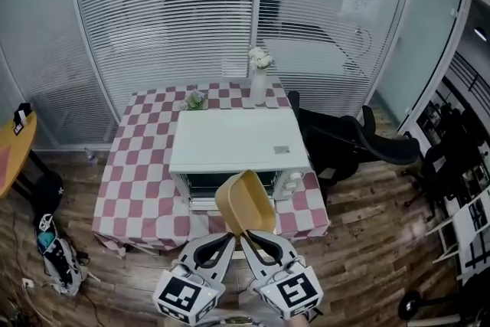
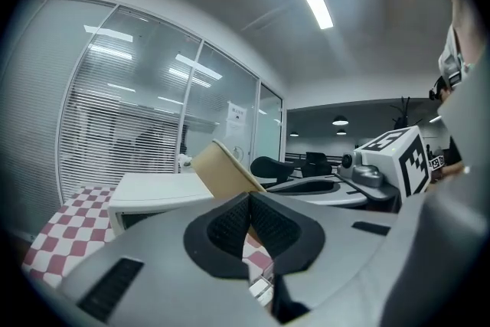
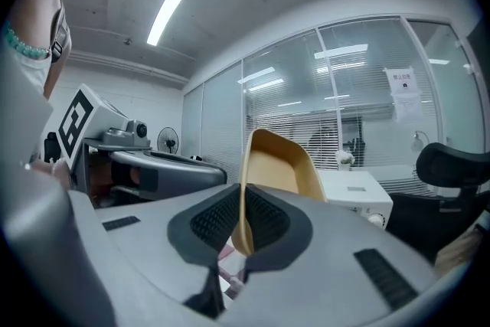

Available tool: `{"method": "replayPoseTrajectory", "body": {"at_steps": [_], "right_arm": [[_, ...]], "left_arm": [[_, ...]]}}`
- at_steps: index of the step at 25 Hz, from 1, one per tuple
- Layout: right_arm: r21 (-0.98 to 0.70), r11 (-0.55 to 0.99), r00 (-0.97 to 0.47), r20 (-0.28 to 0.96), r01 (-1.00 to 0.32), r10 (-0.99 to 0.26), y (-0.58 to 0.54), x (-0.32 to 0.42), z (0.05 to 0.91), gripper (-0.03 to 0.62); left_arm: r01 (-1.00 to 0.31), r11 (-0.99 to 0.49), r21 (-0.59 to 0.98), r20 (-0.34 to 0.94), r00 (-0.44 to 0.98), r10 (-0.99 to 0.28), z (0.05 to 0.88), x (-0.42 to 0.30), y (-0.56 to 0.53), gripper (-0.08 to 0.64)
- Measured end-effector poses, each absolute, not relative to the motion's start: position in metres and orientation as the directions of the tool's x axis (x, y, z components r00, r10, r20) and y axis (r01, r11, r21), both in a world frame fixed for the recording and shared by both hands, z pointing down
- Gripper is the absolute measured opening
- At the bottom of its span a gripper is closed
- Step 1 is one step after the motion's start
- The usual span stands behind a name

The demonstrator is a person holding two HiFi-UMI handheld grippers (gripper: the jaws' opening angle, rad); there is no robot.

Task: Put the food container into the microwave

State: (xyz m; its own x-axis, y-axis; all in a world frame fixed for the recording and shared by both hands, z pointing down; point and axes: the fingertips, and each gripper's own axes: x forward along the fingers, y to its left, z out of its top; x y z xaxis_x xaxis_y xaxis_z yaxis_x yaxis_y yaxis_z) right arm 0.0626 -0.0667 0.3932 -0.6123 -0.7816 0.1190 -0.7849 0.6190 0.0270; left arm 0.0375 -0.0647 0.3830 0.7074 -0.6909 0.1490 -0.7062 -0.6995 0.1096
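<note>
Carrying step, pinching the tilted food container by its rim with left gripper and right gripper both clamped, aloft just before the microwave near the table's front edge, next calling for levelling and sliding inside, door apparently open.

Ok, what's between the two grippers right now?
The tan food container, its near edge pinched by the left gripper and right gripper; the head view shows it.
</note>
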Motion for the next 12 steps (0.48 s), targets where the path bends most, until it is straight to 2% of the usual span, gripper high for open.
{"method": "replayPoseTrajectory", "body": {"at_steps": [5,12], "right_arm": [[0.02,0.648,-0.642,0.122,-0.761,-0.757,-0.085,0.079,0.398,0.014],[-0.007,0.726,-0.713,0.195,-0.688,-0.674,-0.106,0.078,0.418,0.014]], "left_arm": [[-0.737,-0.667,0.113,0.172,0.675,-0.717,0.388,0.047,-0.084,0.012],[-0.822,-0.56,0.107,0.218,0.569,-0.793,0.402,0.032,-0.111,0.012]]}}
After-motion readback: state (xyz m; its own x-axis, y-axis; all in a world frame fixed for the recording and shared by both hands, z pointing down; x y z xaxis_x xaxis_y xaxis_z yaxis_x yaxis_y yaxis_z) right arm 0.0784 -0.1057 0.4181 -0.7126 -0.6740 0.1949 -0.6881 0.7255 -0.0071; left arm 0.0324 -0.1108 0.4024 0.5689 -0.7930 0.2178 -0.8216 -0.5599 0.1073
